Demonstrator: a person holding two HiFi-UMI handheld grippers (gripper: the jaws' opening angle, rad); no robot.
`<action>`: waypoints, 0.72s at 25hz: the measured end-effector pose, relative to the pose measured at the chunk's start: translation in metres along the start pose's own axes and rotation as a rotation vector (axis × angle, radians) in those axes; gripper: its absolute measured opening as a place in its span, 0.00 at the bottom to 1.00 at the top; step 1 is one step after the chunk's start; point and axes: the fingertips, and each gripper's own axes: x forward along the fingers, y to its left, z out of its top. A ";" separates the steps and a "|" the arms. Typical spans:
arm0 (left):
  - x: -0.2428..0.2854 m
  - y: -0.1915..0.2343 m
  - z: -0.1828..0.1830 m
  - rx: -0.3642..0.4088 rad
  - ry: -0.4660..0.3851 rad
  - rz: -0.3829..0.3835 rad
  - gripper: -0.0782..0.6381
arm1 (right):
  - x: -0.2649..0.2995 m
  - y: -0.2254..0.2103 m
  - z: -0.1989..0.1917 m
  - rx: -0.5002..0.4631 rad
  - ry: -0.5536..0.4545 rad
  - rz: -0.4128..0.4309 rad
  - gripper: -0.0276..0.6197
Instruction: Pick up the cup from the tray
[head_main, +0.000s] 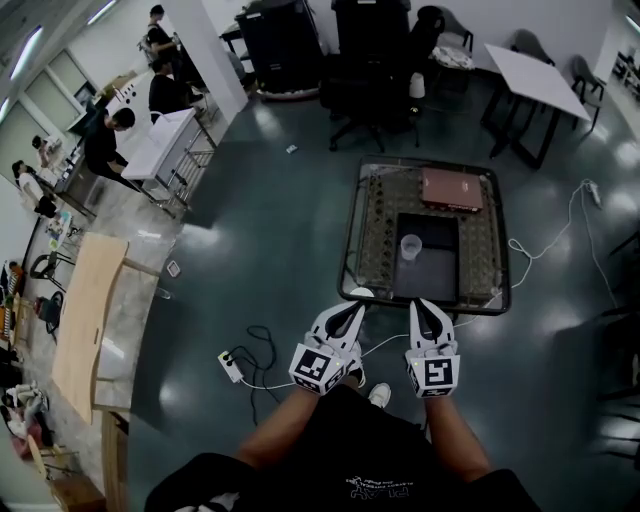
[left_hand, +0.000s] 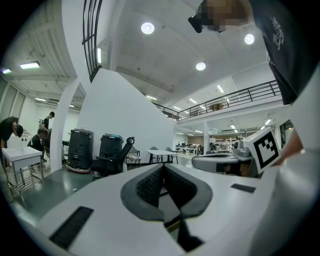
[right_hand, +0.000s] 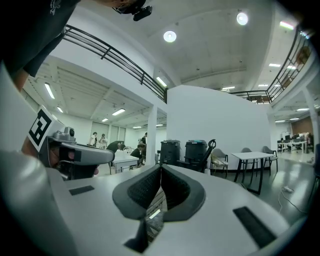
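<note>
A clear plastic cup (head_main: 410, 246) stands upright on a dark tray (head_main: 430, 280), which lies on a low wire-mesh table (head_main: 352, 240). My left gripper (head_main: 357, 307) and right gripper (head_main: 426, 303) hang side by side just short of the table's near edge. Both point towards the tray, apart from the cup. Each has its jaws together with nothing between them. In the left gripper view the left gripper (left_hand: 162, 170) is shut, and in the right gripper view the right gripper (right_hand: 161, 170) is shut too. Neither gripper view shows the cup.
A pinkish flat box (head_main: 451, 188) lies on the mesh beyond the tray. A power strip (head_main: 231, 366) and cables lie on the floor at the left. Office chairs (head_main: 365, 90) and a white table (head_main: 535, 80) stand further back. People work at tables far left.
</note>
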 end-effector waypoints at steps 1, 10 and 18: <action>0.006 0.004 0.001 0.000 0.002 -0.004 0.12 | 0.006 -0.003 0.000 0.002 0.001 0.000 0.06; 0.055 0.047 0.000 -0.006 0.016 -0.045 0.12 | 0.068 -0.019 -0.002 0.014 0.016 -0.016 0.06; 0.096 0.090 -0.005 -0.005 0.040 -0.088 0.12 | 0.128 -0.023 0.005 0.001 0.022 0.007 0.06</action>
